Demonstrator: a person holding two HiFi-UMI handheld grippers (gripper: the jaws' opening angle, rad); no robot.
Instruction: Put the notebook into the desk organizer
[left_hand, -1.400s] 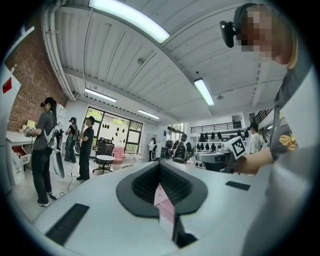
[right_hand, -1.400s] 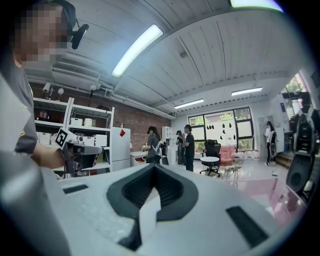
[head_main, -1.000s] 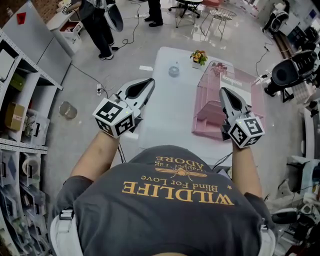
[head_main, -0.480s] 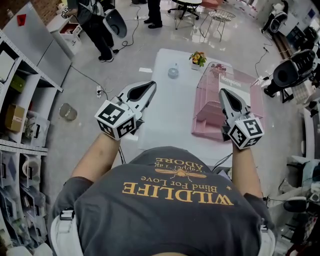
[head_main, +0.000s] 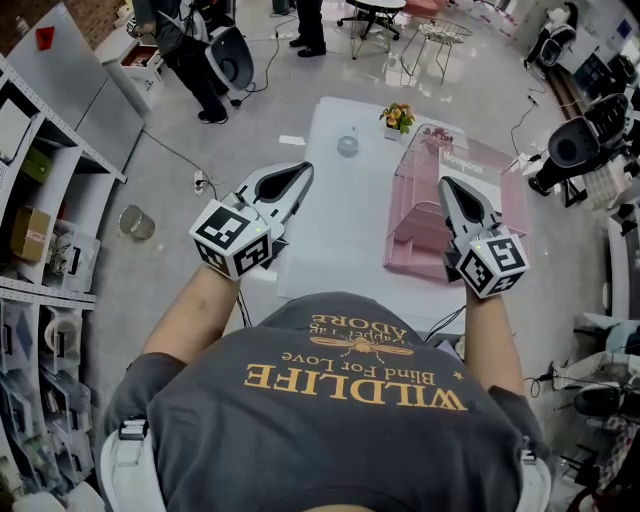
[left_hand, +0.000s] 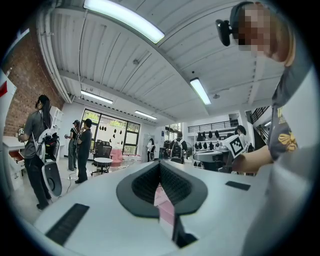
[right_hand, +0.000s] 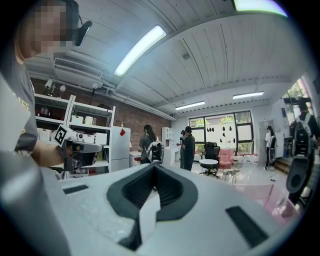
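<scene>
A pink see-through desk organizer (head_main: 412, 218) stands on the right half of the white table (head_main: 330, 230). A pink notebook (head_main: 478, 160) with white print shows at the organizer's far right; I cannot tell whether it stands inside or lies under it. My left gripper (head_main: 299, 171) hovers over the table's left edge, shut and empty. My right gripper (head_main: 447, 183) hangs over the organizer's near part, also shut and empty. In the left gripper view the pads (left_hand: 160, 164) meet with nothing between them. The right gripper view shows the same closed tips (right_hand: 154, 166).
A small flower pot (head_main: 398, 115) and a round clear dish (head_main: 347, 143) stand at the table's far end. Metal shelves (head_main: 40, 230) line the left side. A tin (head_main: 135, 222) and cables lie on the floor. People stand at the far left. Black equipment (head_main: 580, 140) crowds the right.
Both grippers hold nearly the same place. The people at the back have shifted a little.
</scene>
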